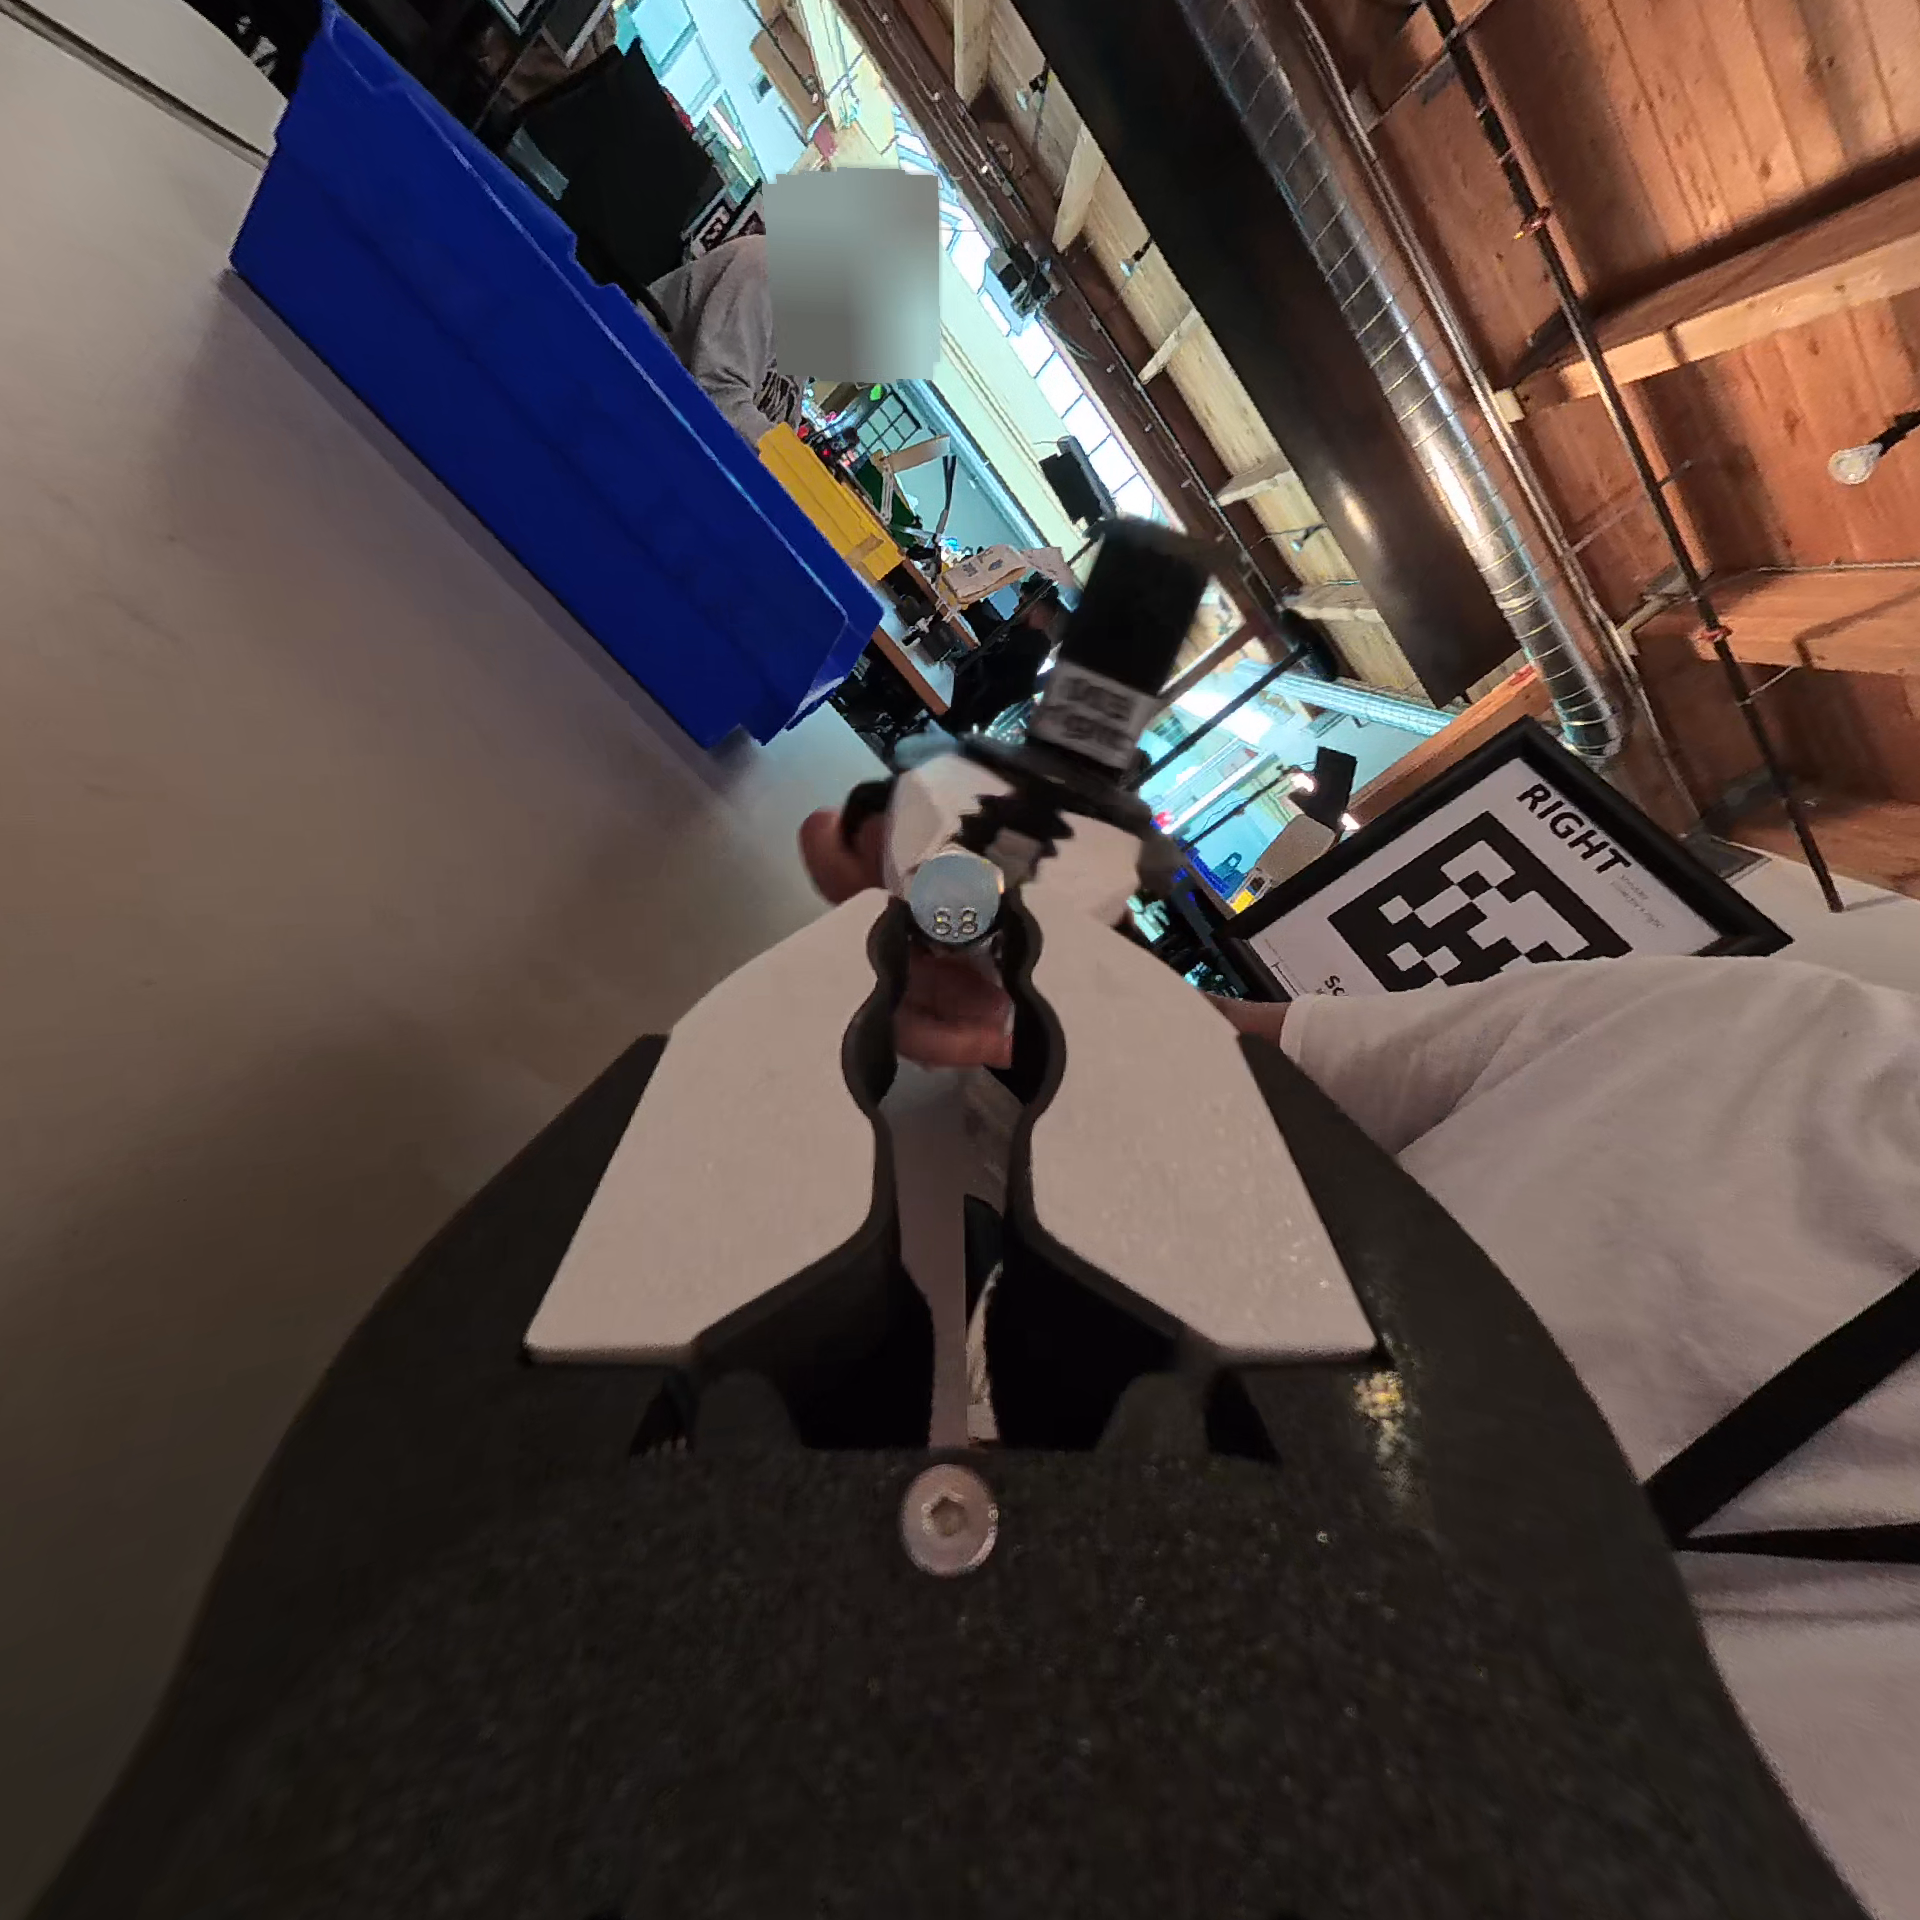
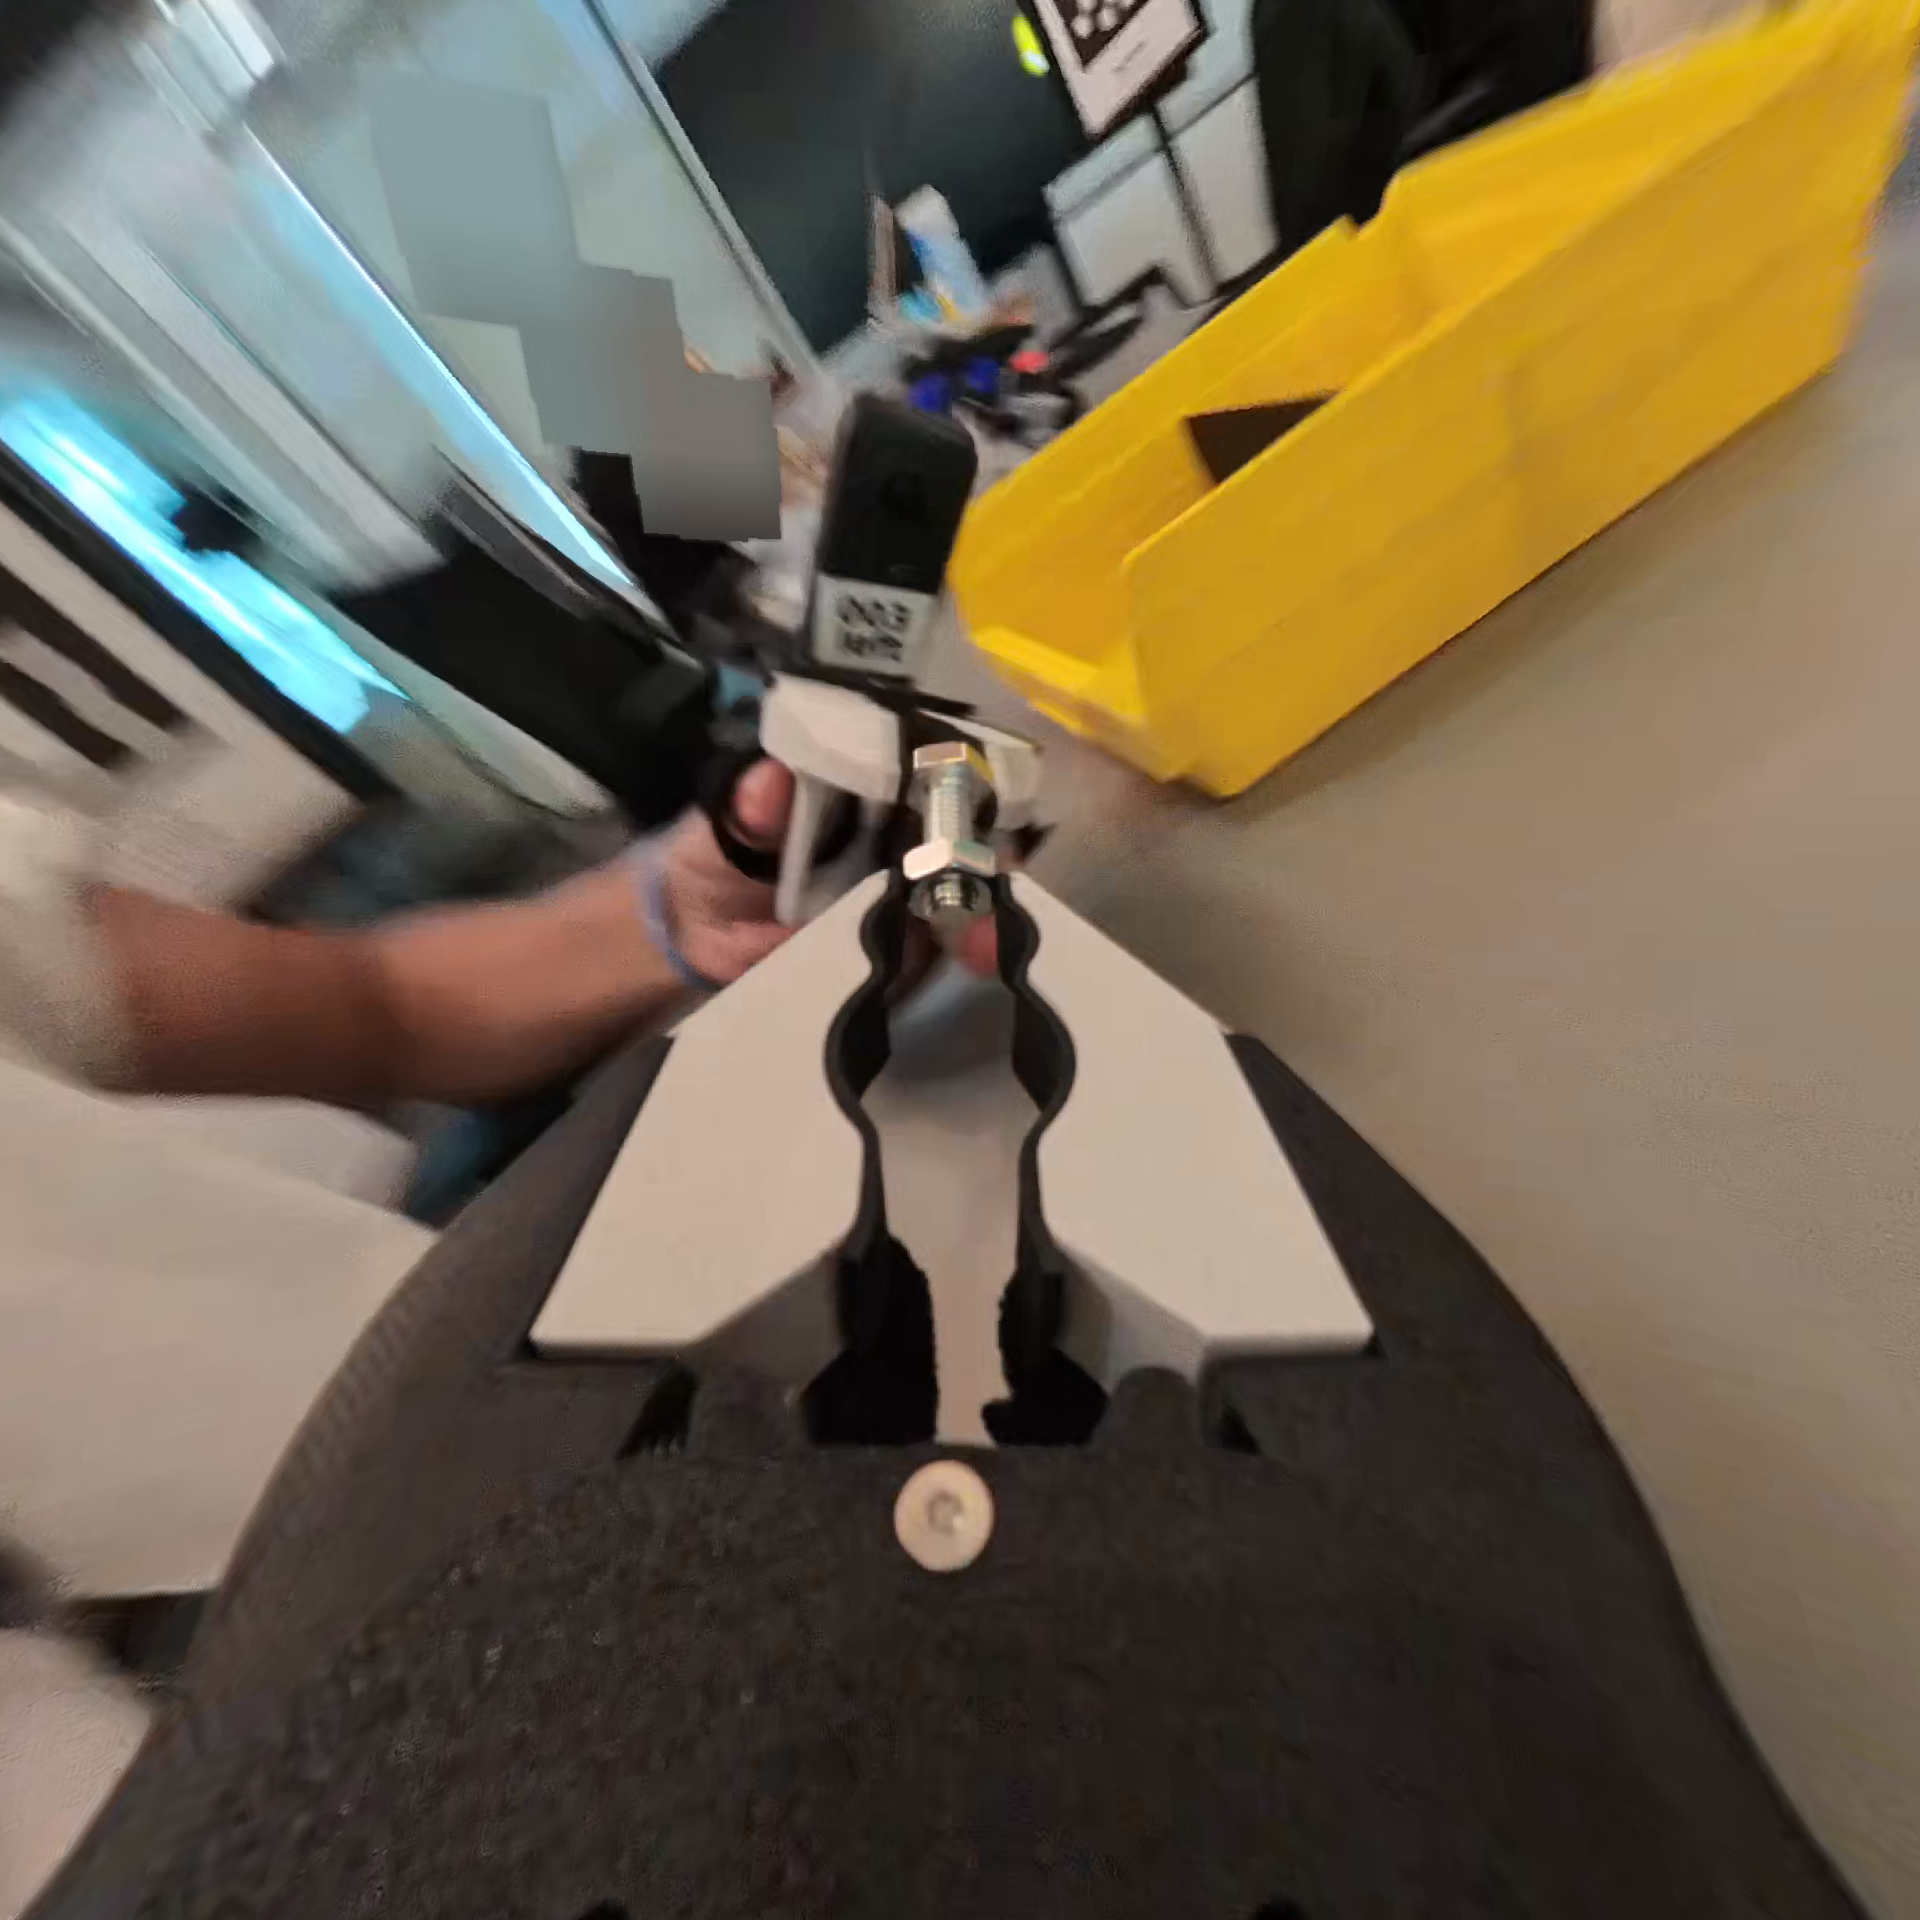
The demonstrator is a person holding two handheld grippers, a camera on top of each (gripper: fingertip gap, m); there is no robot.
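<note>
A silver hex bolt (image 1: 954, 920) is held in the air between my two grippers, which face each other tip to tip. My left gripper (image 1: 954, 940) is shut on the bolt's hex head, whose stamped face looks at the camera. In the right wrist view the bolt (image 2: 951, 805) runs away from me with a hex nut (image 2: 951, 858) on its thread. My right gripper (image 2: 951, 914) is shut on the bolt's threaded end, just this side of the nut. The left gripper (image 2: 951, 764) shows beyond it, around the head. A hand holds each gripper's handle.
A blue bin (image 1: 540, 416) stands on the pale table (image 1: 260, 831) at the left. A yellow bin (image 2: 1403, 499) stands at the right on the table (image 2: 1558, 1039). A framed black-and-white marker sign (image 1: 1486, 914) stands behind. A person in grey (image 1: 727, 332) sits beyond the blue bin.
</note>
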